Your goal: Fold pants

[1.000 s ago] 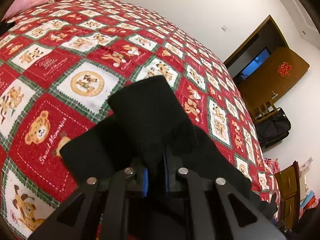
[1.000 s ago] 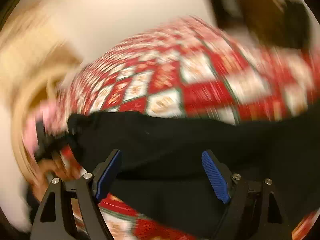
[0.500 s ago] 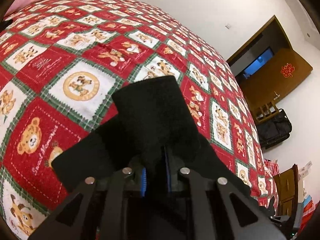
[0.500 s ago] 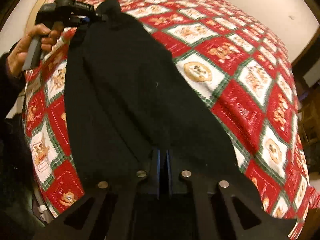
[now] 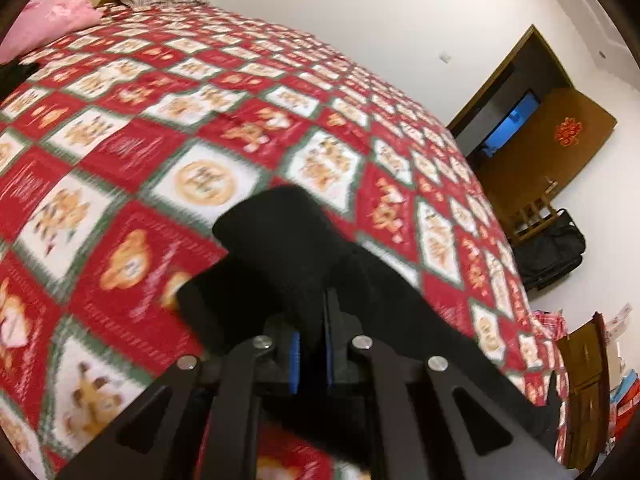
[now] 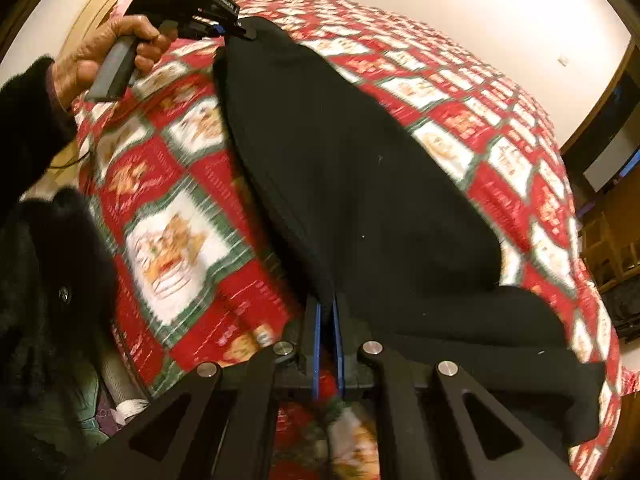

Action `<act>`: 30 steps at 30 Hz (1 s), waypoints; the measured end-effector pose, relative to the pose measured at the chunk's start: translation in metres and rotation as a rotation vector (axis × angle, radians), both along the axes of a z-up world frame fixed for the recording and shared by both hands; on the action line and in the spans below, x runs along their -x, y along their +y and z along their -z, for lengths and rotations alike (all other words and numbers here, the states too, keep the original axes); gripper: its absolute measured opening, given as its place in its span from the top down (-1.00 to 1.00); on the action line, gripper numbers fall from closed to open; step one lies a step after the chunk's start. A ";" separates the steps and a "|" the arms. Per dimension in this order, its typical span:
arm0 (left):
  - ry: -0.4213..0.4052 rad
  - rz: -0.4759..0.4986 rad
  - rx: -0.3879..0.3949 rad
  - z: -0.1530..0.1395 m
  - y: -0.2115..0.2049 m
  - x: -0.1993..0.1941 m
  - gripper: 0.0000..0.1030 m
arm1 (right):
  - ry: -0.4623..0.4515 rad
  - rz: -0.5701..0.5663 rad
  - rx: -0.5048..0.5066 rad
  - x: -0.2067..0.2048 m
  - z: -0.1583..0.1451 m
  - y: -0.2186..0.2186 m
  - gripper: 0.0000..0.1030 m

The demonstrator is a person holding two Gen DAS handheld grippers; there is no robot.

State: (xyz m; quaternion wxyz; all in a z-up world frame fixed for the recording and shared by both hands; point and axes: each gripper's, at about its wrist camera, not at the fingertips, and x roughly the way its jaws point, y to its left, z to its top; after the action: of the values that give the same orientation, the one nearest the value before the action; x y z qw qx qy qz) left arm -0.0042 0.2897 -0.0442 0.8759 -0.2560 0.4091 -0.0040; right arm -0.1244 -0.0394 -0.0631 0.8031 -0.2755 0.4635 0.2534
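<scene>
A bed [image 5: 168, 128] under a red, white and green bear-print quilt fills both views. Black pants [image 6: 352, 168] stretch across it from the upper left of the right wrist frame to the bottom centre. The right tool [image 6: 327, 320] is closed on the near end. The left tool [image 5: 310, 344], seen gripped by a hand [image 6: 100, 56] at upper left, is clamped on the far end. A pink pillow [image 5: 52, 24] lies in the upper left corner.

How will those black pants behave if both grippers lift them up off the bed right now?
The black pants will probably sag between the grips: the cloth already drapes limp and creased between the left gripper and the right gripper. They look like thick knit, so likely fairly weighty. The textured fabric pinched in the left gripper seems unlikely to slip.
</scene>
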 end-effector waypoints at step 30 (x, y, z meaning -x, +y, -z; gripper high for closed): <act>0.000 0.064 -0.336 0.025 -0.070 -0.015 0.35 | 0.291 0.151 -0.607 -0.175 0.000 0.035 -0.30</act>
State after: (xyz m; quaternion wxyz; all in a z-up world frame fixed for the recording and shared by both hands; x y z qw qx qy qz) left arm 0.0107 0.2198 -0.0693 0.9057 -0.0927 0.4120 0.0368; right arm 0.0510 -0.0045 -0.0628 0.7903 0.0501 0.4960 0.3563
